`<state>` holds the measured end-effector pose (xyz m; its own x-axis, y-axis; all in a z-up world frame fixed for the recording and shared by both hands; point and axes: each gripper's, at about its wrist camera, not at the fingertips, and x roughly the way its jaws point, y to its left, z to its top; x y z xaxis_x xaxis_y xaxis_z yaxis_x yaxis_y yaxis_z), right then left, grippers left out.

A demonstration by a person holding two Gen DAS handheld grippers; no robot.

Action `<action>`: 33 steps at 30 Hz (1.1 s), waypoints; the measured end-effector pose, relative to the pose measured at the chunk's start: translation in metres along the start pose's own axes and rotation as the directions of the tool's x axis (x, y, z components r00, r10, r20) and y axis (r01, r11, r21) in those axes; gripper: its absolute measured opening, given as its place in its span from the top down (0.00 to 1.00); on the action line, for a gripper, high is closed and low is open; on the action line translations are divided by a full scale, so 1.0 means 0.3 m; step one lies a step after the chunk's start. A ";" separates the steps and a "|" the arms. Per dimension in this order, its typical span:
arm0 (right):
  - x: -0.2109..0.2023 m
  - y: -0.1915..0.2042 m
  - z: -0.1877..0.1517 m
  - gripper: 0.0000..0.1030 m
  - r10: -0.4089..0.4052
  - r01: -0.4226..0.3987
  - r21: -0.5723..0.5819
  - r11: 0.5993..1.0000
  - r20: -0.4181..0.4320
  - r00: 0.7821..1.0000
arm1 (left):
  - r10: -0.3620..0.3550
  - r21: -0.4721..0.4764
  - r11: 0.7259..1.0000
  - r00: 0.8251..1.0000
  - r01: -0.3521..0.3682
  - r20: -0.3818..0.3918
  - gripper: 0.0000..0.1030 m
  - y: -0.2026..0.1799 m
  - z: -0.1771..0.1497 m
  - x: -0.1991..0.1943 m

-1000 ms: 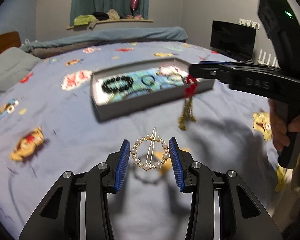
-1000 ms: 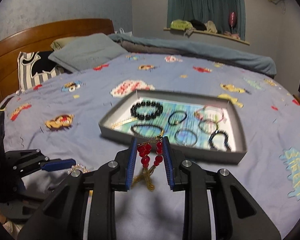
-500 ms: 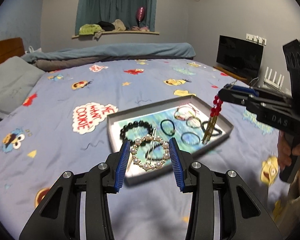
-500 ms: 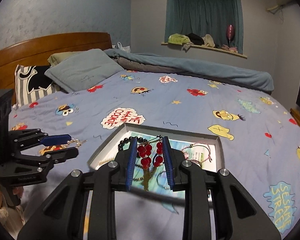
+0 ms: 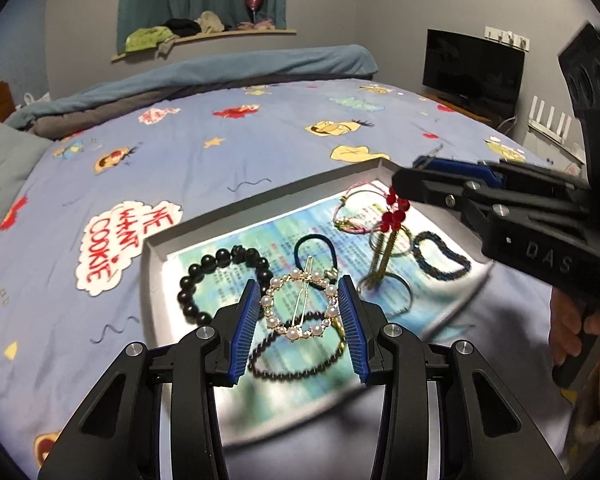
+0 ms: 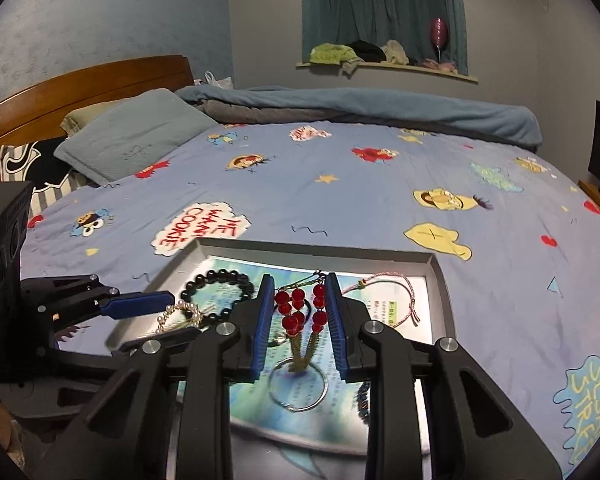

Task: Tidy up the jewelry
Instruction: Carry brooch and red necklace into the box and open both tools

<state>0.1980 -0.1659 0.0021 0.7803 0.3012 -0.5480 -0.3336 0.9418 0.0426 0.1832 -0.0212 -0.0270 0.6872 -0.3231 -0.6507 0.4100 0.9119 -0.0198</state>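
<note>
My left gripper (image 5: 299,300) is shut on a round pearl hair clip (image 5: 301,304), which it holds just above the near half of a shallow grey tray (image 5: 260,204). My right gripper (image 6: 299,300) is shut on a pair of red bead earrings (image 6: 290,320) with gold tassels. The tassels hang over a metal ring (image 6: 298,386) in the tray (image 6: 312,248). The left wrist view shows the right gripper (image 5: 410,174) coming in from the right with the earrings (image 5: 394,216) dangling. In the right wrist view the left gripper (image 6: 180,316) is at the left.
The tray holds a black bead bracelet (image 5: 220,276), a dark hair tie (image 5: 314,246), a pink cord bracelet (image 5: 360,208) and a dark blue bracelet (image 5: 440,258). It lies on a blue cartoon bedsheet (image 5: 220,160). A pillow (image 6: 136,140) and a rolled blanket (image 6: 380,108) lie further back.
Both grippers have moved forward from the near bedsheet to above the tray, carrying the pearl clip and the red earrings. Neither grip has changed.
</note>
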 end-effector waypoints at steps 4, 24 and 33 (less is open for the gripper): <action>0.074 -0.037 -0.021 0.75 0.003 -0.002 0.019 1.000 -0.047 0.999 | 0.016 0.000 1.000 0.999 -0.016 -0.029 0.59 0.005 0.018 0.070; 0.187 -0.097 -0.067 0.75 -0.008 0.017 0.050 0.999 -0.169 0.986 | 0.044 -0.027 0.999 0.993 -0.047 -0.113 0.52 0.044 0.009 0.206; 0.160 -0.106 -0.057 0.56 -0.002 0.013 0.072 0.997 -0.154 0.988 | 0.056 -0.042 0.997 0.997 -0.059 -0.061 0.29 0.050 0.018 0.148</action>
<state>0.2369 -0.1839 -0.0397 0.6901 0.2729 -0.6703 -0.2844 0.9539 0.0957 0.2230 -0.0231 -0.0522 0.6714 -0.2554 -0.6957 0.3435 0.9391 -0.0133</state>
